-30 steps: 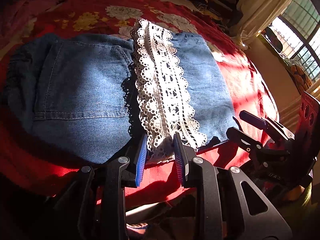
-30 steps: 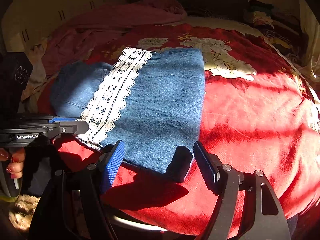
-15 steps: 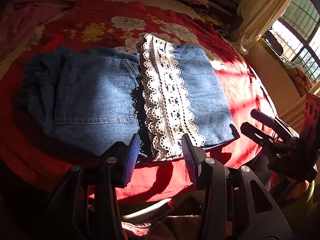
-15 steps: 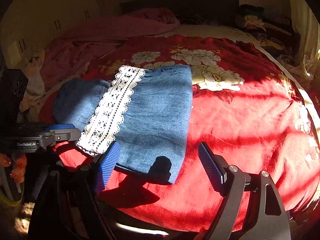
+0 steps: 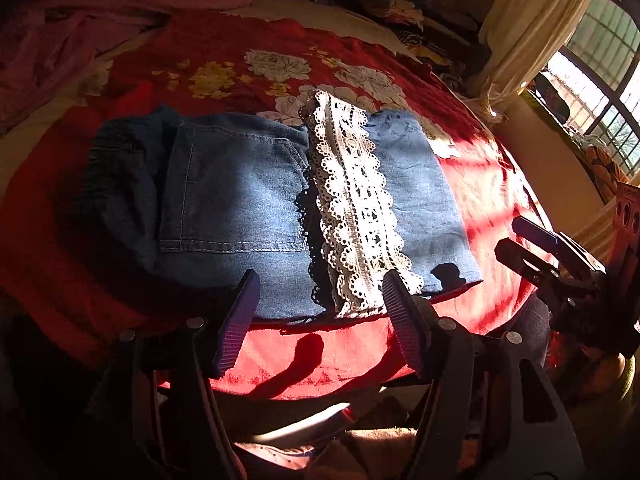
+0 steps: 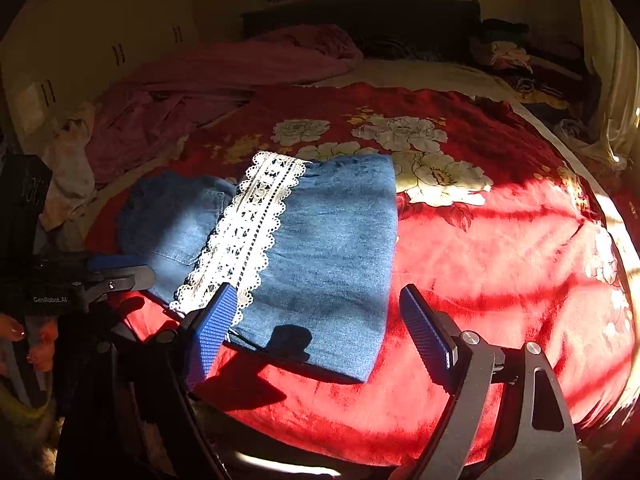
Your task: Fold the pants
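The folded denim pants (image 5: 248,200) lie flat on the red floral bedspread (image 5: 492,184), their white lace hem (image 5: 356,208) on top. The left gripper (image 5: 320,316) is opening above the near edge, nothing between its jaws. The right gripper (image 6: 316,332) hangs spread wide, holding nothing

You are working in hard, low sunlight coming through the window (image 5: 600,80) on the right of the left wrist view. It is striping the red blanket (image 6: 500,280) with bright bands and dark bars, nearly washing out the sunlit patches. The gripper fingers are throwing sharp black shadows onto the pants (image 6: 328,248). Corners are falling into deep darkness, and fisheye bending is curving every edge.
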A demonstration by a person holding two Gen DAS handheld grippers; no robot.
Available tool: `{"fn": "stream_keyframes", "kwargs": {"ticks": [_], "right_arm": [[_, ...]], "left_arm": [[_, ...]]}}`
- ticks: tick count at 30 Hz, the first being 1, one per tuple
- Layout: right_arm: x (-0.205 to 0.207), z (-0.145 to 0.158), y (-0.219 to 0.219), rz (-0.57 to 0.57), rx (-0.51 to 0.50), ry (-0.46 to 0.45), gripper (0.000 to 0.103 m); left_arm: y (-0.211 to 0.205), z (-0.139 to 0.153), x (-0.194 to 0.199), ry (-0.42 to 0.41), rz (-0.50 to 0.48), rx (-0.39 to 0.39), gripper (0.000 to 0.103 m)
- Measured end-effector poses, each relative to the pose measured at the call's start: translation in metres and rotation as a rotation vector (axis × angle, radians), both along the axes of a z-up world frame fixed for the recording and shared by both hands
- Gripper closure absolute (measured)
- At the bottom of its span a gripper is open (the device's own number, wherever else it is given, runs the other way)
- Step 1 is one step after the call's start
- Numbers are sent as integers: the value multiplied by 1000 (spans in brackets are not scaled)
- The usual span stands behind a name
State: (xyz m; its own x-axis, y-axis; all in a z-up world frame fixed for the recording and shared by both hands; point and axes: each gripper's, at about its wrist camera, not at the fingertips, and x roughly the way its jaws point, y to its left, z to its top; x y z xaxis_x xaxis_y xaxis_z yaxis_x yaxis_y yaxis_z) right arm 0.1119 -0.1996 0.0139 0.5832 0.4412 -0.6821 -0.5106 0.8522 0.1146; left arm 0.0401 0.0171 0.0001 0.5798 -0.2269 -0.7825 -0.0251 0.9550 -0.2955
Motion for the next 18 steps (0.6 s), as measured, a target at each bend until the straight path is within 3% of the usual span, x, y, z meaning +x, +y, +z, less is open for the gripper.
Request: {"fn": "stream_keyframes", "kwargs": {"ticks": [11, 18], "right_arm": [[10, 18, 32, 46, -32, -34, 20], [21, 35, 75, 155, -62, -59, 20]], "left_arm": [[36, 8, -15, -41, 76, 43, 18], [86, 10, -28, -63, 200, 33, 14]]}}
